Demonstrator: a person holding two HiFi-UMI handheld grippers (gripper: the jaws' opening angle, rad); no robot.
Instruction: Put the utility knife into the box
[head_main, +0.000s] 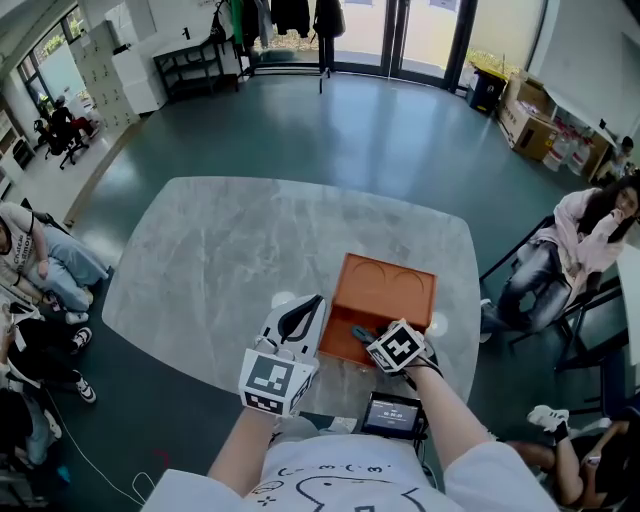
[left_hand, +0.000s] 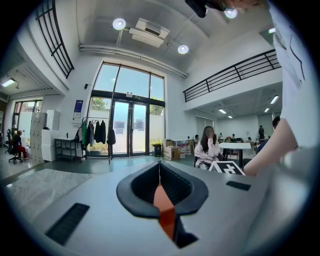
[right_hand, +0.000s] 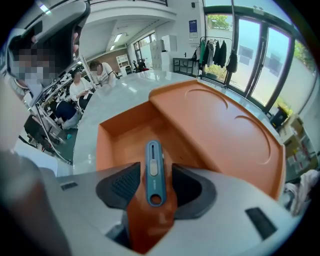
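Note:
An orange box (head_main: 385, 290) stands open on the grey marble table (head_main: 220, 250), its lid (right_hand: 220, 125) folded back. The blue utility knife (right_hand: 154, 170) lies lengthwise between the pads of my right gripper (right_hand: 155, 171), over the box's near wall, its tip pointing into the box. The jaws stand open, with a gap on each side of the knife. In the head view the right gripper (head_main: 366, 337) reaches into the box's near edge. My left gripper (head_main: 300, 318) hovers left of the box, tilted up toward the room, shut and empty (left_hand: 160, 165).
A small dark screen (head_main: 393, 412) sits at the table's near edge below the right gripper. A person sits on a chair (head_main: 590, 240) to the right of the table, and others sit at the left (head_main: 40, 265). Cardboard boxes (head_main: 535, 125) stand far right.

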